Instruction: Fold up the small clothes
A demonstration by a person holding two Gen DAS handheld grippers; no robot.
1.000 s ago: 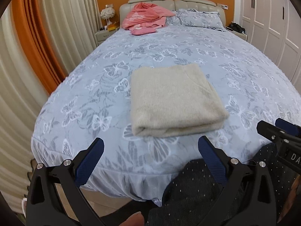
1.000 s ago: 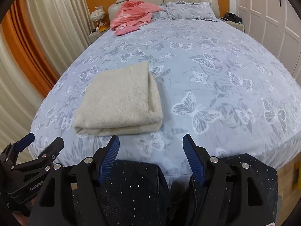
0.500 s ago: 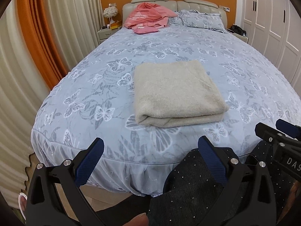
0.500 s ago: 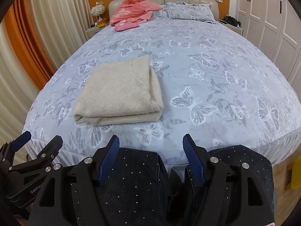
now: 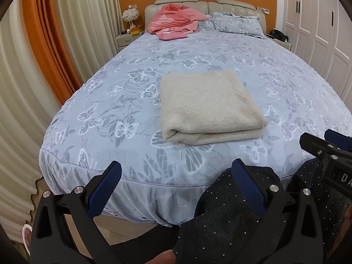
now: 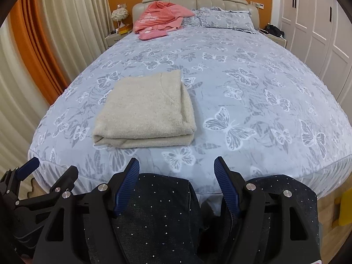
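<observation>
Both cameras sit farther back from the bed than a second ago; more of the mattress skirt and floor shows, and the folded piece appears smaller and more distant.

Nearest: left gripper [image 5: 176, 184], jaws spread wide, empty, hanging below the bed's foot edge. Right gripper [image 6: 176, 182], jaws likewise apart, empty, level with the same edge. Behind both, dark speckled trousers [image 6: 158, 209] of the operator.

Next: bed cover [image 6: 253, 92], pale blue with white butterfly print, gathered skirt at the foot.

Middle: beige knit garment [image 5: 209, 107], lying on the cover near the foot end, left of the bed's centre line. Folded to a neat rectangle, several layers thick; rounded fold faces the grippers, stacked open edges along its right side. Touched by neither gripper. Judged done for this item.

Handling, judged: soft, fuzzy, light, limp; not fragile or slippery. Layers would slide apart and the stack sag if lifted by one corner. Best hold: the two near corners of the rounded fold, one gripper at each, jaws pinching all layers together.

Far: pink clothes [image 5: 173, 22], a loose heap against the headboard with a smaller flat pink piece in front; probably the next work. Patterned pillow [image 5: 235, 23] beside the heap. Nightstand with white lamp [image 5: 130, 17] at far left. Curtains left, white wardrobe doors right.
</observation>
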